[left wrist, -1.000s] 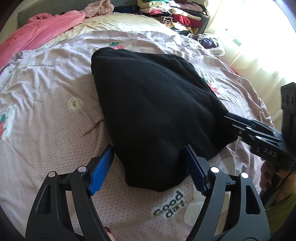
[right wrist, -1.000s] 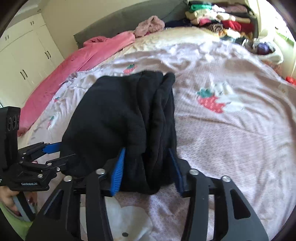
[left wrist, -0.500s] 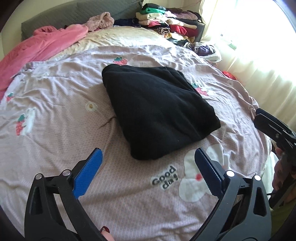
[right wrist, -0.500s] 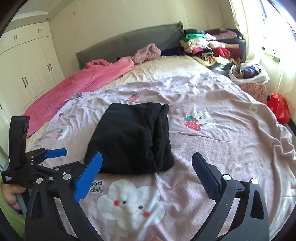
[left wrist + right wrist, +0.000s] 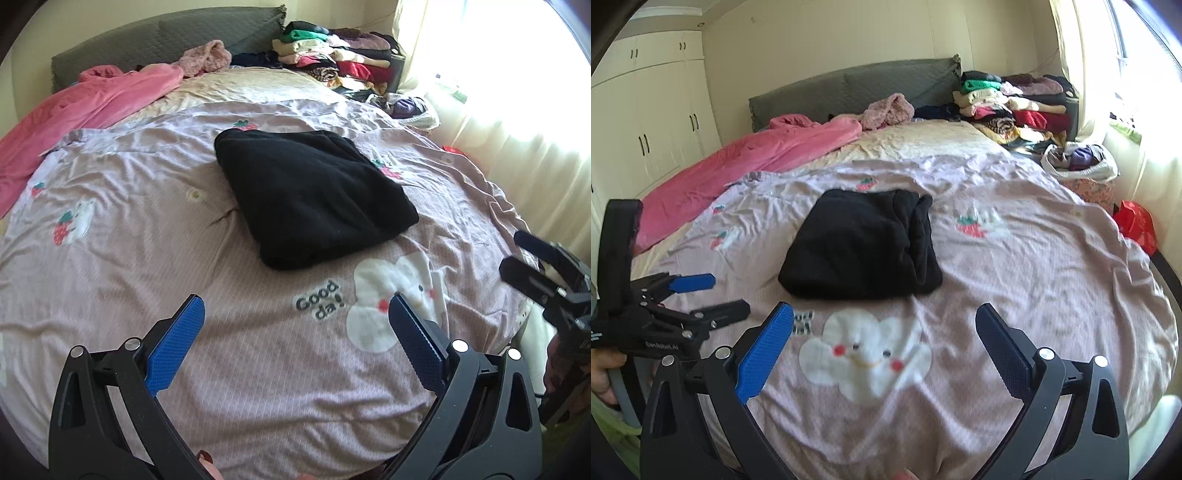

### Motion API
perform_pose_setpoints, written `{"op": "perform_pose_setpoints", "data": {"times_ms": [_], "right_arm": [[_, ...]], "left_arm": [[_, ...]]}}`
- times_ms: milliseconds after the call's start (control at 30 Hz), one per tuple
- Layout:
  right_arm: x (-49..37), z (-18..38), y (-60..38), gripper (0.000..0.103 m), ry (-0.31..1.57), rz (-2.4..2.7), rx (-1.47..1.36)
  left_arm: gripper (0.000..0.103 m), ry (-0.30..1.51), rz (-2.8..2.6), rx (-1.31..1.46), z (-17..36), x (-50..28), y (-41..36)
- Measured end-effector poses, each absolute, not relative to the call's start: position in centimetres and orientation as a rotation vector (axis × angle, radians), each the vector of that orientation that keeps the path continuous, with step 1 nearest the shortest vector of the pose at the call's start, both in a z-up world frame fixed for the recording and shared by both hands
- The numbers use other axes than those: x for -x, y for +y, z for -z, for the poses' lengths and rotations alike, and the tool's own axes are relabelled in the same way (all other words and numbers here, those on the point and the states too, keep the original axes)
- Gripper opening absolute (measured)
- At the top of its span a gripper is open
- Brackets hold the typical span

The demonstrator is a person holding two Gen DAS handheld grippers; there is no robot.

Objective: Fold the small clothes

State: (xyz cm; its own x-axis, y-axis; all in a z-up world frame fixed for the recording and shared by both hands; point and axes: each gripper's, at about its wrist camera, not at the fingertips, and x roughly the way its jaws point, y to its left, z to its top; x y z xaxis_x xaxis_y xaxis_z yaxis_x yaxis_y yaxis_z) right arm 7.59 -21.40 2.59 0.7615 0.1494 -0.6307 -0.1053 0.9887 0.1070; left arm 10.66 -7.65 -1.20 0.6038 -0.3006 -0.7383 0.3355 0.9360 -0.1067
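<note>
A folded black garment [image 5: 310, 195] lies flat in the middle of the pink printed bedspread [image 5: 110, 280], also seen as the black garment [image 5: 860, 243] in the right wrist view. My left gripper [image 5: 295, 310] hangs open over the near part of the bed, well short of the garment, with nothing between its blue pads. My right gripper [image 5: 884, 314] is likewise open and empty, above the cloud print near the garment's front edge. Each view shows the other tool at its side: the right gripper [image 5: 517, 251] and the left gripper [image 5: 727, 295].
A pink blanket [image 5: 746, 158] lies along the far left of the bed. Stacked folded clothes [image 5: 1008, 103] sit by the grey headboard [image 5: 849, 88]. A basket of laundry [image 5: 1078, 162] and a red bag [image 5: 1134, 225] stand beside the bed under the bright window. White wardrobes [image 5: 646, 122] line the left wall.
Both grippers opened, let go of the black garment's near edge and pulled back and up toward the foot of the bed. The garment stays folded on the bedspread.
</note>
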Motion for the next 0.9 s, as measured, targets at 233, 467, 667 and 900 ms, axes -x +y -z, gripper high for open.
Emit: {"op": "perform_pose_setpoints", "data": {"times_ms": [233,467,667,900], "right_arm": [[-6.3,-0.7,-20.7,0.098,0.724,-0.106,-0.051],[-5.6,-0.6,-20.7,0.098,0.722,-0.095,-0.044],[-5.4,-0.8,-20.8,0.098,0.717,-0.083,-0.042],[-5.1,-1.2,-20.6,0.098,0.716,-0.085,-0.023]], "left_arm": [[0.094,0.850,0.342,-0.016,2.6,-8.8,-6.7],[0.094,0.864,0.338,-0.016,3.0,-8.2,-6.7],[0.093,0.855,0.338,-0.007,2.8,-7.9,-6.6],[0.094,0.845,0.325,0.009,2.2,-7.9,-6.1]]}}
